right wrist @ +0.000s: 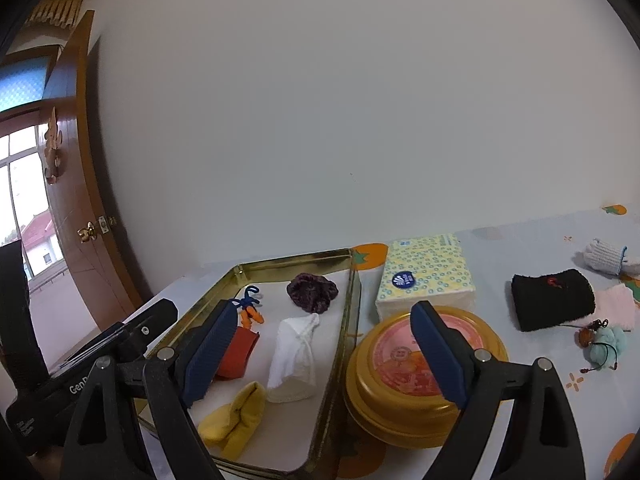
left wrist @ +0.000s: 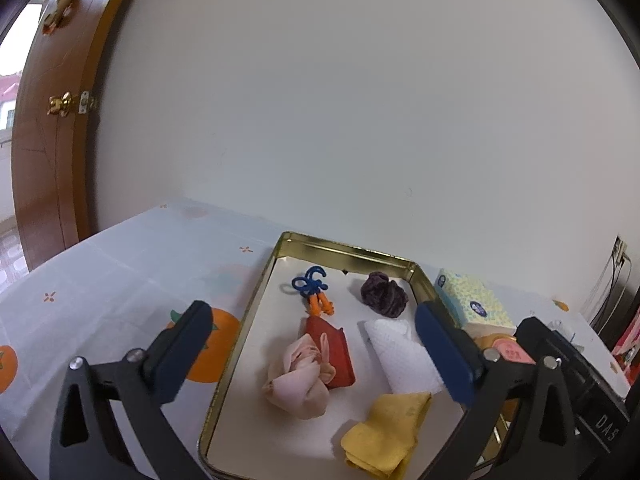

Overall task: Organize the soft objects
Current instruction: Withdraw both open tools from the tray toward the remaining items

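Observation:
A gold tin tray point(left wrist: 256, 292) point(right wrist: 352, 292) holds a blue-and-orange toy point(left wrist: 314, 290), a purple scrunchie point(left wrist: 382, 294) point(right wrist: 312, 292), a red cloth point(left wrist: 340, 350), a pink cloth point(left wrist: 300, 380), a white cloth point(left wrist: 404, 356) point(right wrist: 294, 356) and a yellow cloth point(left wrist: 384, 436) point(right wrist: 236, 416). My left gripper point(left wrist: 312, 356) is open and empty above the tray. My right gripper point(right wrist: 324, 348) is open and empty, over the tray's right rim. On the table to the right lie a black cloth point(right wrist: 552, 300), a pale pink cloth point(right wrist: 618, 304), a white sock point(right wrist: 604, 258) and a teal pompom charm point(right wrist: 604, 346).
A round gold tin point(right wrist: 416, 380) point(left wrist: 508, 350) stands right of the tray, with a tissue pack point(right wrist: 426, 276) point(left wrist: 474, 300) behind it. The table has a cloth with orange prints point(left wrist: 212, 344). A white wall is behind; a wooden door point(left wrist: 52, 140) is at the left.

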The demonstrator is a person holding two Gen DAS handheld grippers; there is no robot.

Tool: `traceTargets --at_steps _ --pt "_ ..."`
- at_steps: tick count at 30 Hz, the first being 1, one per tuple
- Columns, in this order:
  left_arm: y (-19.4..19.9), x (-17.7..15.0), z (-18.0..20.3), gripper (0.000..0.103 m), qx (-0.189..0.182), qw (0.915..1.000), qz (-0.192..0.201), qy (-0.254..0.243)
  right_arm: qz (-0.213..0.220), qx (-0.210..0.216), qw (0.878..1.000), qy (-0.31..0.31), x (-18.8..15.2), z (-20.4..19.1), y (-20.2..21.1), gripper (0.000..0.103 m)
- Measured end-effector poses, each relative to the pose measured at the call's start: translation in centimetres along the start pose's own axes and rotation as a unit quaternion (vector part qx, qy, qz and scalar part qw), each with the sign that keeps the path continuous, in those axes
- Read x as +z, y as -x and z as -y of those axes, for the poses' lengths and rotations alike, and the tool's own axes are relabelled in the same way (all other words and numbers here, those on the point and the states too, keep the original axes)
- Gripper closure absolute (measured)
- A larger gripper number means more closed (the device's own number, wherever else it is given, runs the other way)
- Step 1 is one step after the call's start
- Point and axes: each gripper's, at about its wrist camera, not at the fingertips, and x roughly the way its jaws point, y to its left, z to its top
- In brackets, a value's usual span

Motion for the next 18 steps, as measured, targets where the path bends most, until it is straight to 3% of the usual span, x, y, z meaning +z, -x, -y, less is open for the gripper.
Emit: traceTargets --at_steps 13,18 --pt "1.4 -0.6 3.4 0.001 0.026 0.9953 0.033 -0.087 0.022 -0.024 0.999 0.026 0.4 1.9 2.0 0.013" --pt "1.8 -0.8 4.0 0.001 0.031 0.9945 0.034 -0.094 0.033 -0.040 0.998 0.040 0.7 3.1 2.8 0.013"
